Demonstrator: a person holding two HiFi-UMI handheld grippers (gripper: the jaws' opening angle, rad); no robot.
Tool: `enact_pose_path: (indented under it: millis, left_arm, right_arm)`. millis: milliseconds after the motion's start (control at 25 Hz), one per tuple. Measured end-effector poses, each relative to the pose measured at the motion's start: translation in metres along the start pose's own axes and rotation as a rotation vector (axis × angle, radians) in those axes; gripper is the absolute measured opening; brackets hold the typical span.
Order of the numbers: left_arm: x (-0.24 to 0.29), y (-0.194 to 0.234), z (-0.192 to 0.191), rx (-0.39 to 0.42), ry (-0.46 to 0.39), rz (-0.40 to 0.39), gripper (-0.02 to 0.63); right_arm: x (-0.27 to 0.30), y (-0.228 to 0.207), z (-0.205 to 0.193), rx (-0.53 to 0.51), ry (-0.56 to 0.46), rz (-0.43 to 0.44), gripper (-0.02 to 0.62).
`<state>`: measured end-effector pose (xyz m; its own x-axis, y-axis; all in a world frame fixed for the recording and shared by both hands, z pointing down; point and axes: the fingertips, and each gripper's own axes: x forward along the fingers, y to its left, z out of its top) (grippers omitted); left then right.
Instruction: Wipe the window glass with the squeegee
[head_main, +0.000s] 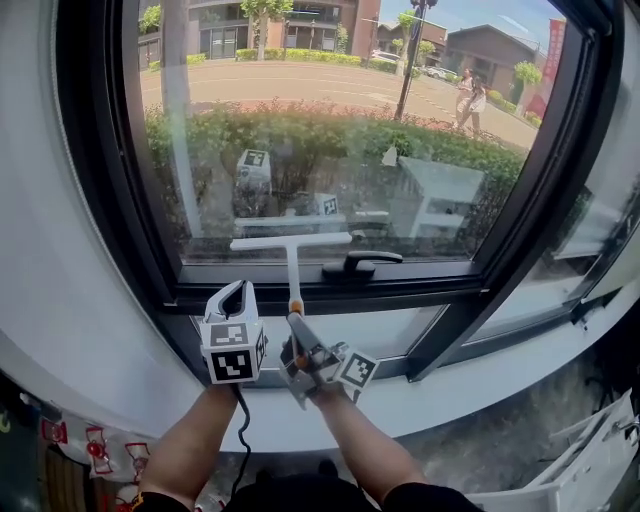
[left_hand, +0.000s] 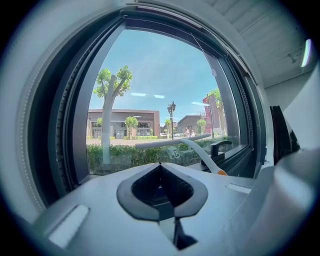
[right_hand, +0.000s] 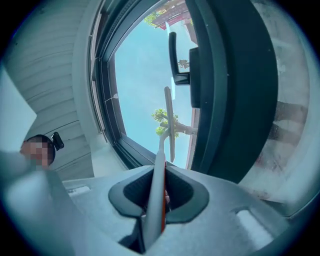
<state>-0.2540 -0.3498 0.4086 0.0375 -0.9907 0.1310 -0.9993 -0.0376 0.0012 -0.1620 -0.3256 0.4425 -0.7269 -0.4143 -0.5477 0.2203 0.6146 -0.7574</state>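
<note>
We had right gripper (head_main: 297, 328) clamped on squeegee (head_main: 291, 243), blade low on window glass (head_main: 330, 120); left gripper (head_main: 232, 298) closed, empty. We judged pass nearly finished, remaining area unclear.

White squeegee (head_main: 292, 262) with an orange band, black window frame (head_main: 100, 180), black-and-white square markers on the grey left gripper (head_main: 237, 291) and right gripper (head_main: 298, 328).
</note>
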Motion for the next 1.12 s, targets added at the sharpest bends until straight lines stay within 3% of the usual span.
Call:
enact_pose_path:
  millis: [520,1120]
  left_arm:
    - [0.007,0.001,-0.021,-0.011,0.038,-0.006,0.018]
    - [0.003,-0.009,0.019,-0.004,-0.047,-0.018,0.017]
  right_arm:
    - [-0.015,-0.019,-0.01,0.017,0.014,-0.034,0.046]
    - [-0.006,0.009,-0.004,0.014,0.027,0.011,0.043]
